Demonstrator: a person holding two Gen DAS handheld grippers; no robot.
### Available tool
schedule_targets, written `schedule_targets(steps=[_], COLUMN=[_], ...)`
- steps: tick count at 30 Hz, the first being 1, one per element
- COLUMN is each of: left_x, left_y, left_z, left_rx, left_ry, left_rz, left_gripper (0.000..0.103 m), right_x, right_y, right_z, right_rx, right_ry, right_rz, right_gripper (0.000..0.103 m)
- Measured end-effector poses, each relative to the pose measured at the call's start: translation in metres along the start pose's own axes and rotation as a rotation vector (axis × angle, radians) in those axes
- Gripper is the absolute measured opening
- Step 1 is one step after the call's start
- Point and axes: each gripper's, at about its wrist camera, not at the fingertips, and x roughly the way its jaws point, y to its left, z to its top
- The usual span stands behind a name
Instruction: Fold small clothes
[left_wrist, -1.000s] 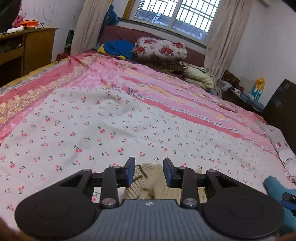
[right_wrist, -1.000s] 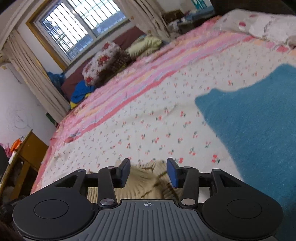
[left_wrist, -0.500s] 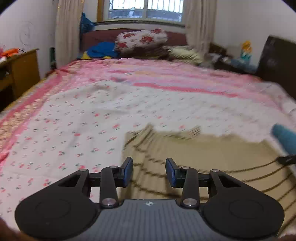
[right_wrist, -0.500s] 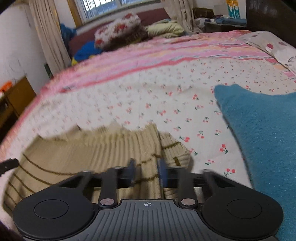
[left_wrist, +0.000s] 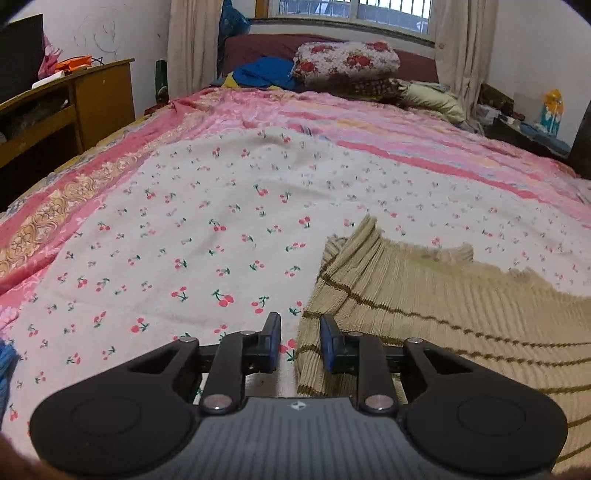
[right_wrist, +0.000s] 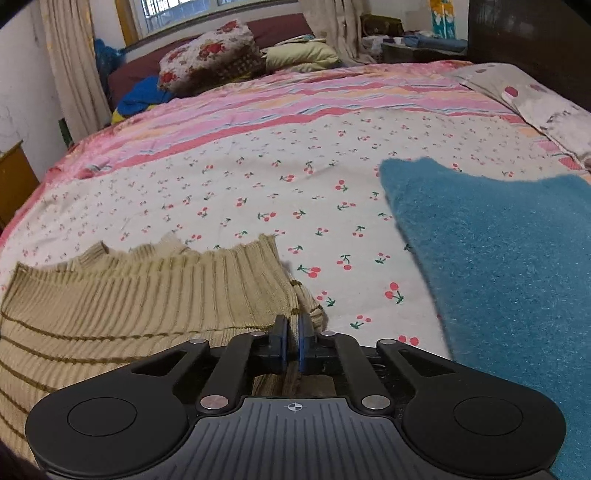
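Right tool (right_wrist: 291, 330) clamped on beige ribbed sweater's (right_wrist: 147, 295) near corner on the bed (right_wrist: 295, 177), left tool (left_wrist: 300, 341) closing astride its opposite edge, pads not yet pressing; may miss, skewing the fold
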Motion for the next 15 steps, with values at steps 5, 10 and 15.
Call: schedule_targets(steps=[5, 10, 15], left_x=[-0.031, -0.057, -0.045], left_y=[-0.001, -0.002, -0.004], left_z=[0.0, -0.016, -0.032], left_rx=[0.024, 0.044, 0.045], left_ry=[-0.06, -0.079, -0.019], left_rz=[-0.006, -0.073, -0.047], left_gripper=[0.032, 0.032, 0.032], right_x=[-0.037, -0.07, -0.062], right_y=[0.002, 0.016, 0.022], right_z=[0.001, -0.026, -0.056], right_rx=[0.003, -0.063, -0.11], right_ry=[-0.088, -0.073, -0.001], right_rz=[0.033, 0.134, 0.121], right_gripper=[0.014, 0.014, 0.014])
